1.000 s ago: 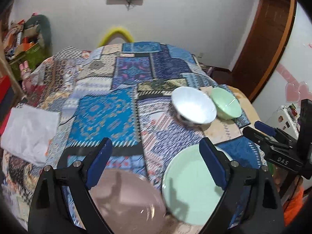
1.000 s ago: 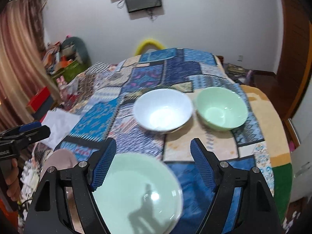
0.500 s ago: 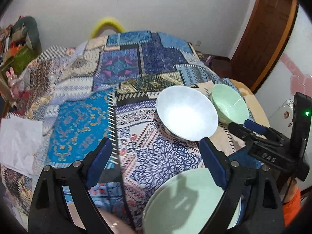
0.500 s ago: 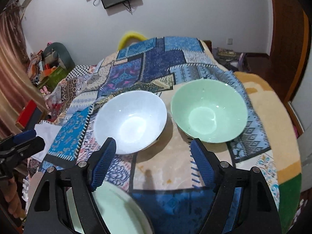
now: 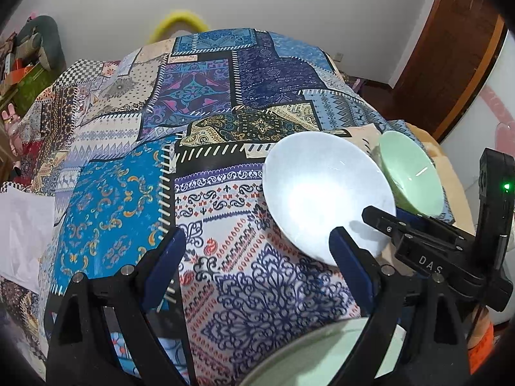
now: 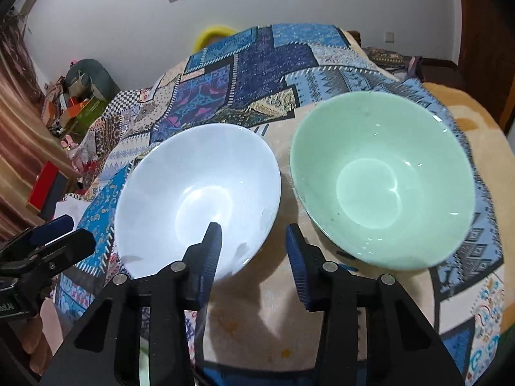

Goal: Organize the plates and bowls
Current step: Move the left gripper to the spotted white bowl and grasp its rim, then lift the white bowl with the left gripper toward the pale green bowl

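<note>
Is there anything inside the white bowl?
The white bowl looks empty, with only light reflecting at its bottom. The right tool has one finger over the near rim, so that small part is hidden.

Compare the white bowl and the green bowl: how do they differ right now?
Colour: the white bowl is white, the green bowl pale green. Side: the white bowl sits left of the green bowl. Gripper: the right gripper straddles the white bowl's near rim, one finger inside; the green bowl is untouched. Both are empty, upright, similar in shape.
</note>
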Motion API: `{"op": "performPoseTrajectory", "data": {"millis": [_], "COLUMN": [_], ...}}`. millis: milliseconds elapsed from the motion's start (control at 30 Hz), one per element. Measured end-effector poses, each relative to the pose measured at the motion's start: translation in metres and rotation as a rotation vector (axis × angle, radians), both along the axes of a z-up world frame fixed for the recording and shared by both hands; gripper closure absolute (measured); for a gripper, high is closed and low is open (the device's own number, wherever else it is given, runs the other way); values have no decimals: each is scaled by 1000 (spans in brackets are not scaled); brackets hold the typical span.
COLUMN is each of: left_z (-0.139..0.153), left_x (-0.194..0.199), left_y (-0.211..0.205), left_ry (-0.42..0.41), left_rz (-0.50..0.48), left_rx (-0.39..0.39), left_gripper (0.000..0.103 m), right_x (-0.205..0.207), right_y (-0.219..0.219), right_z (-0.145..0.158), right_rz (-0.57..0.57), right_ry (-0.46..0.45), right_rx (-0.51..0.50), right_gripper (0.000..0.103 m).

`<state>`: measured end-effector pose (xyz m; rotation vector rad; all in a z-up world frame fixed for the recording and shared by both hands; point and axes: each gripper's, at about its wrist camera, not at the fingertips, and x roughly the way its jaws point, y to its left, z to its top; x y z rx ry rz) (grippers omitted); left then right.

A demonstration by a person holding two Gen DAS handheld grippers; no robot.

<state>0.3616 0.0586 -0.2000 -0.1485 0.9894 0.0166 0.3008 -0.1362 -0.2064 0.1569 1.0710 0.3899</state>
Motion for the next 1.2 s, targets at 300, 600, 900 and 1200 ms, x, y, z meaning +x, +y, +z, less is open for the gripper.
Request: {"op": "performPoseTrajectory", "data": {"millis": [300, 600, 900, 1200], "left_z": [-20, -41, -47, -39], "left_x": [23, 34, 36, 28], "left_y": [-5, 4, -7, -11], "left_ry": [28, 90, 101, 78], "left_rz": [-11, 17, -40, -48], "left_rx": [43, 11, -26, -24], "left_gripper": [22, 51, 88, 90], "right_x": [5, 1, -2, -7], "right_y": [2, 8, 10, 9], "right_z": [-6, -5, -1, 3], "right_rz": [29, 85, 102, 89], "right_ry": [43, 15, -2, -6], "right_rx": [32, 18, 27, 28], "right_gripper": [79, 80, 80, 81]}}
